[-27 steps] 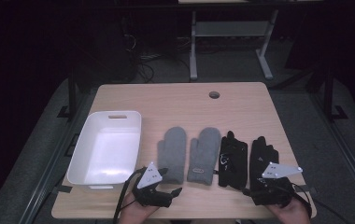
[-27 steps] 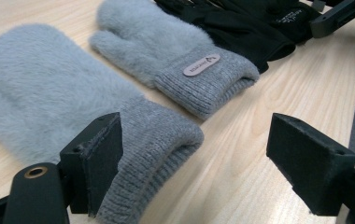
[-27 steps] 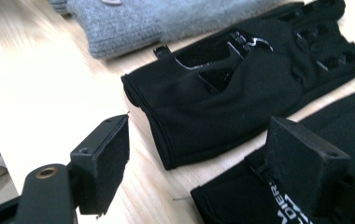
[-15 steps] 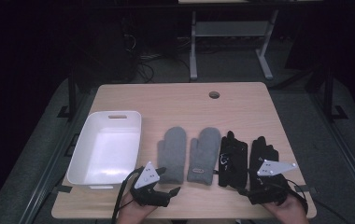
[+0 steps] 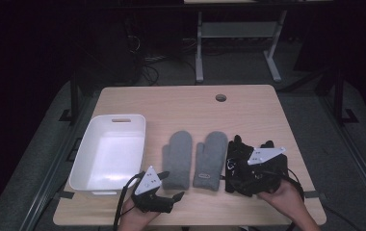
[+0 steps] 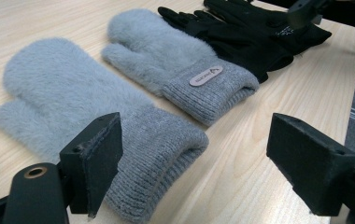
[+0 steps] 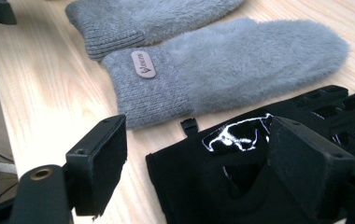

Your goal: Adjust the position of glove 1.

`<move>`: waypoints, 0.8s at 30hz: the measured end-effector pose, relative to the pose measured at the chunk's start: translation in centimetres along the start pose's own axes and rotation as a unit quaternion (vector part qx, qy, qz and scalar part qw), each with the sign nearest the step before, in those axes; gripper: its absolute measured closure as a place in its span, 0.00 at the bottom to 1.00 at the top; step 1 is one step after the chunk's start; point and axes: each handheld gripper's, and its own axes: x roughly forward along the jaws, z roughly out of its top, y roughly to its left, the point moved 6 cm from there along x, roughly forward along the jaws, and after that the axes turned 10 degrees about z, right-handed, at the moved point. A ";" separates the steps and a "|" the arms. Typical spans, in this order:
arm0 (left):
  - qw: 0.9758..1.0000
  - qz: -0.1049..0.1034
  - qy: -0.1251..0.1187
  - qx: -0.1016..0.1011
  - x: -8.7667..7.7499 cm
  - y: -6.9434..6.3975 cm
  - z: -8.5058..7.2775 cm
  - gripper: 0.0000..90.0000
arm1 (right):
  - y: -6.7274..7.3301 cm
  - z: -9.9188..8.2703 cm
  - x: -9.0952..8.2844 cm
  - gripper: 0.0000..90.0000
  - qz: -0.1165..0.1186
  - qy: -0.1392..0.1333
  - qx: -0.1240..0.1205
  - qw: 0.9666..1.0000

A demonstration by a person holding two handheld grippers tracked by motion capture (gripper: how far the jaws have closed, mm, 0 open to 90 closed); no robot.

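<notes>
Hovering wide open, left claw (image 5: 171,190) lines up on the nearer grey mitten's (image 6: 91,116) cuff and right claw (image 7: 199,163) on a black glove (image 7: 241,186), likely for binning in the white tub (image 5: 82,161).

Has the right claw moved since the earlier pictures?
Yes. The right claw has slid left over the black gloves, toward the grey mittens; its jaws are open.
</notes>
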 end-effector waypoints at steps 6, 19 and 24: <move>1.000 0.001 -0.002 -0.007 -0.1 -0.1 0.0 0.20 | -0.5 1.5 0.9 0.23 0.013 0.025 -0.007 1.000; 1.000 0.003 -0.003 -0.007 0.0 0.0 0.2 0.20 | -1.8 4.8 3.0 0.25 0.025 0.055 -0.022 0.998; 1.000 0.002 -0.007 -0.006 -0.2 -0.1 0.2 0.20 | -2.5 5.7 4.3 0.28 0.025 0.080 -0.038 0.996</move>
